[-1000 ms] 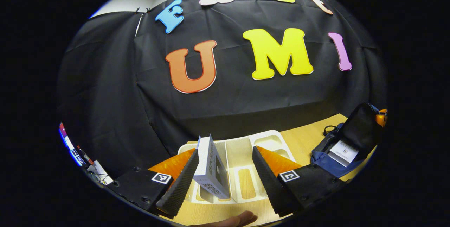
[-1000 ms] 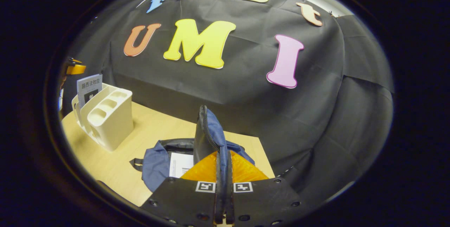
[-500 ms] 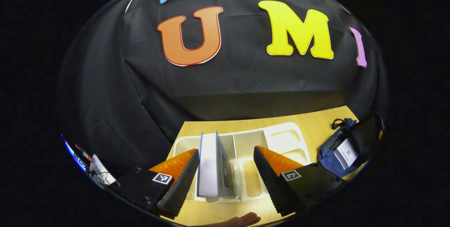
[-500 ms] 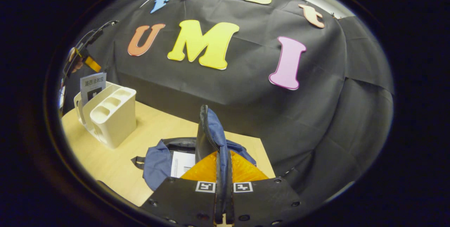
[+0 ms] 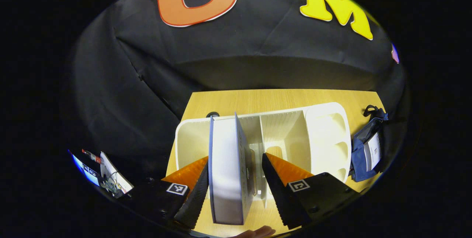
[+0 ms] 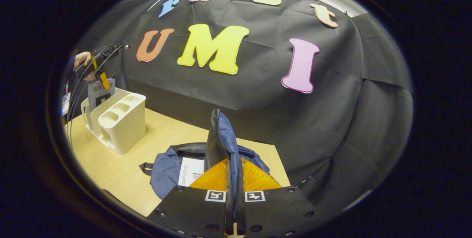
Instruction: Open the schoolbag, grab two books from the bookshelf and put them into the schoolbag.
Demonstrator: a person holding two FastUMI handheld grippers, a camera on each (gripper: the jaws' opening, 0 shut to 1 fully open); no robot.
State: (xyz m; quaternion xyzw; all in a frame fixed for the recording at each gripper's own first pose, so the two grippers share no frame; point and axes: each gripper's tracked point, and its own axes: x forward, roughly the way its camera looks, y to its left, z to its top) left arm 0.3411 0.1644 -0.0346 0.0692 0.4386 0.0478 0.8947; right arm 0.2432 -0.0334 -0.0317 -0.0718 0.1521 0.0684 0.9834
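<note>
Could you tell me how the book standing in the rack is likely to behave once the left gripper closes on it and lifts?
The book stands upright in the white bookshelf, between the open fingers of the left gripper. It looks thick and flat-sided, so it should probably stay stiff when squeezed. Its cover looks smooth, so it might slip. Held by one edge, it may swing or sag open.

The bookshelf (image 5: 324,134) hides the lower part of the book (image 5: 226,171); the flap (image 6: 217,138) covers part of a book (image 6: 190,171) in the schoolbag (image 6: 166,171).

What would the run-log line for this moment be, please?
left gripper: open, straddling book in bookshelf | right gripper: shut on schoolbag flap | one book in schoolbag
</note>
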